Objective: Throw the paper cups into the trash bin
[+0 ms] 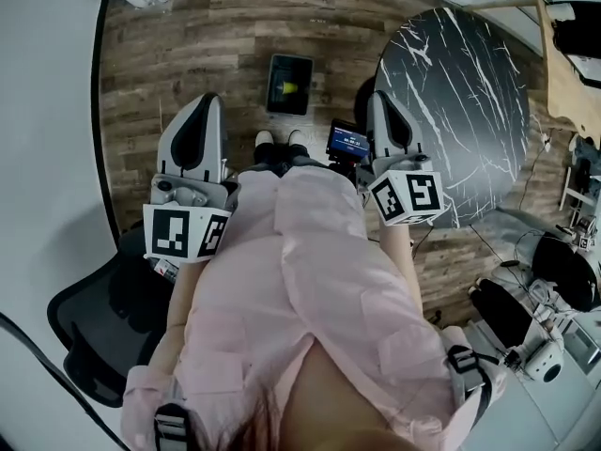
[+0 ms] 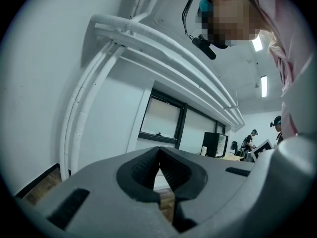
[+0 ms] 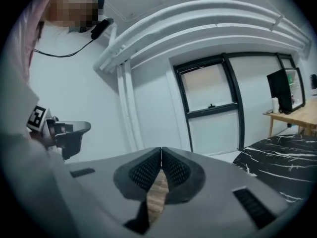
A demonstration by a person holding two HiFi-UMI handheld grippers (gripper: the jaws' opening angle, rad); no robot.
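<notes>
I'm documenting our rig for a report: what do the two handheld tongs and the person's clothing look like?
The left tongs and right tongs have light grey shells with black ribbed pads. Each carries a white cube printed with black square markers. The person wears a pale pink top.

Head view. Trash bin (image 1: 288, 85): upper centre of the frame, on the floor (image 1: 188, 45), just above the person's feet (image 1: 277, 140). Left gripper (image 1: 208, 101): left of the bin. Right gripper (image 1: 379, 98): right of the bin, overlapping the table's left edge. Table (image 1: 465, 92): upper right. Chair (image 1: 94, 332): lower left.
</notes>
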